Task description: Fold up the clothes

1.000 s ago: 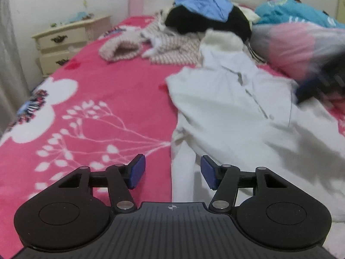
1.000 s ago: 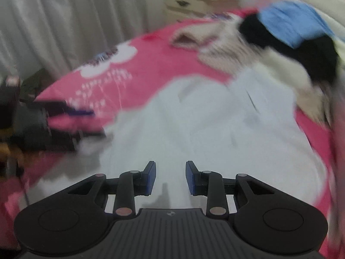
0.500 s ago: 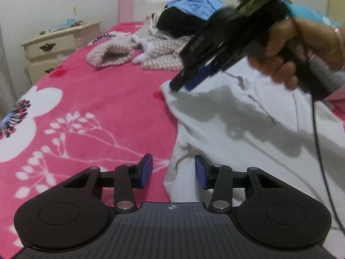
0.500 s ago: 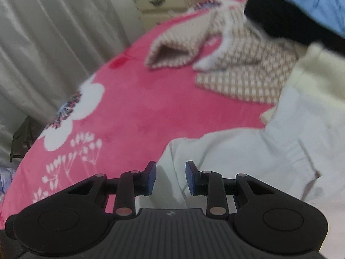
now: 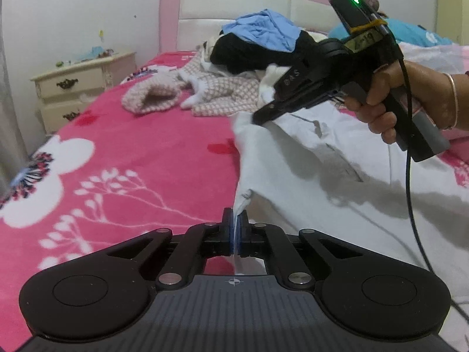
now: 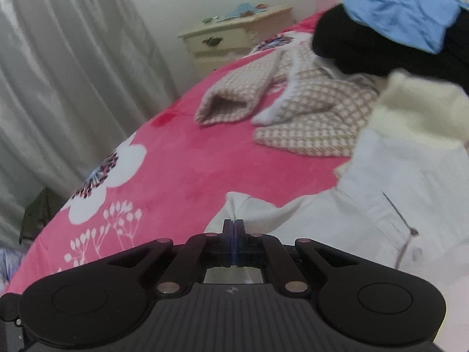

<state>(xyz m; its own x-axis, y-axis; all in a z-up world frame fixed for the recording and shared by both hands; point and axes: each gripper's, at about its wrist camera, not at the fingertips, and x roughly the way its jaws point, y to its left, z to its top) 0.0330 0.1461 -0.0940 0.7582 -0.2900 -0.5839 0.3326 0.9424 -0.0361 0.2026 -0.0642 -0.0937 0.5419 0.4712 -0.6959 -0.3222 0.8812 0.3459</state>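
Left gripper (image 5: 234, 225) pinching white shirt (image 5: 307, 170) edge, right gripper (image 6: 233, 228) pinching its far edge, hand (image 5: 390, 94) behind, shirt spread rightward on pink bed (image 5: 132, 152), clothes pile (image 5: 249, 58) beyond the tips

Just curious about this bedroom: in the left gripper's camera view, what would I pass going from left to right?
Nightstand → checked garment → black and blue clothes pile → right gripper pinching the white shirt → hand.
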